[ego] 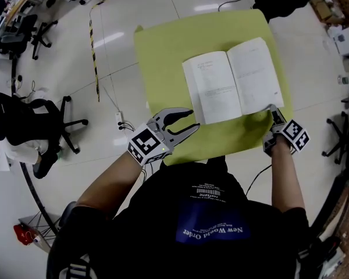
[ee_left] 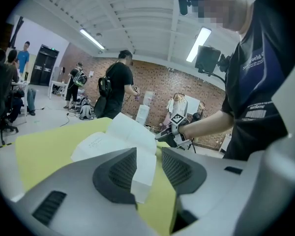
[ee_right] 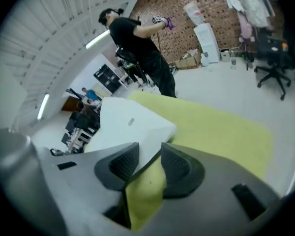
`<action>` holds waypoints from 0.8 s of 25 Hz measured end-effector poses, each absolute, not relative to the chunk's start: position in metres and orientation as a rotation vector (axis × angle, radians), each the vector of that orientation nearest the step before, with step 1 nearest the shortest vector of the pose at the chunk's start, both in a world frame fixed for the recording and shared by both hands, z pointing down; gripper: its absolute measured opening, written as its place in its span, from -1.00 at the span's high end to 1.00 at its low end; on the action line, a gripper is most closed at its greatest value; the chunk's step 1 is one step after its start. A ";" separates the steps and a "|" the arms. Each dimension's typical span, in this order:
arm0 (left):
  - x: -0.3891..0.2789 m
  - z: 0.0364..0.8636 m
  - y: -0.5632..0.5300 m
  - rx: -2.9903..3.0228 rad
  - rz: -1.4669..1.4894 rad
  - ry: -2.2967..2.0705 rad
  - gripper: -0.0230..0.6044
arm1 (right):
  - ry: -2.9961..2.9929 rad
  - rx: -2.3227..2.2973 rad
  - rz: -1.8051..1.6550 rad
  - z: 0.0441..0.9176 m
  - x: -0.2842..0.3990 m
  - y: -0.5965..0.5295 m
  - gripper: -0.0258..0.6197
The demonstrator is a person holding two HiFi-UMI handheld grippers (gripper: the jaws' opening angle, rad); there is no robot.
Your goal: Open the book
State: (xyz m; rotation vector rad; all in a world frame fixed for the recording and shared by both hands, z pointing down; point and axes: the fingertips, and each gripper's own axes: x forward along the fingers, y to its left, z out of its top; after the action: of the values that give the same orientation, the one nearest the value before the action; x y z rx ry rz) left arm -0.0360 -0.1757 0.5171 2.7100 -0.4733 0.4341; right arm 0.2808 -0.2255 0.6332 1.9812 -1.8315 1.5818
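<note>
yellow-green tabletop (ego: 157, 57) carries the book (ego: 232, 80), which lies open and flat with both pages up. my left hand-held gripper (ego: 192, 120) hovers over the near edge, just beside the book's near left corner, with its jaws wide and nothing gripped. my right hand-held gripper (ego: 274, 114) sits at the book's near right corner. its jaws stand narrowly apart and the book's edge runs into the gap, but the pads are not pressing on it.

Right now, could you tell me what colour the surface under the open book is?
Yellow-green; the tabletop shows best in the head view.
</note>
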 end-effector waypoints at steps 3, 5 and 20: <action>-0.030 0.516 -0.173 2.709 0.421 -0.457 0.46 | -1.745 1.948 1.426 0.627 0.285 -0.217 0.57; -0.025 0.512 -0.172 2.708 0.405 -0.449 0.46 | -1.826 1.900 1.294 0.608 0.274 -0.216 0.57; 0.023 0.437 -0.191 2.662 0.199 -0.668 0.54 | -2.738 1.051 0.691 0.430 0.156 -0.257 0.95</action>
State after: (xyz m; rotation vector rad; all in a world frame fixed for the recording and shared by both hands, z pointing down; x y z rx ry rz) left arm 0.0227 -0.1911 0.4369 2.6624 -0.6680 0.1986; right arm 0.1560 -0.2570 0.4296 1.0510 -2.7380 0.6908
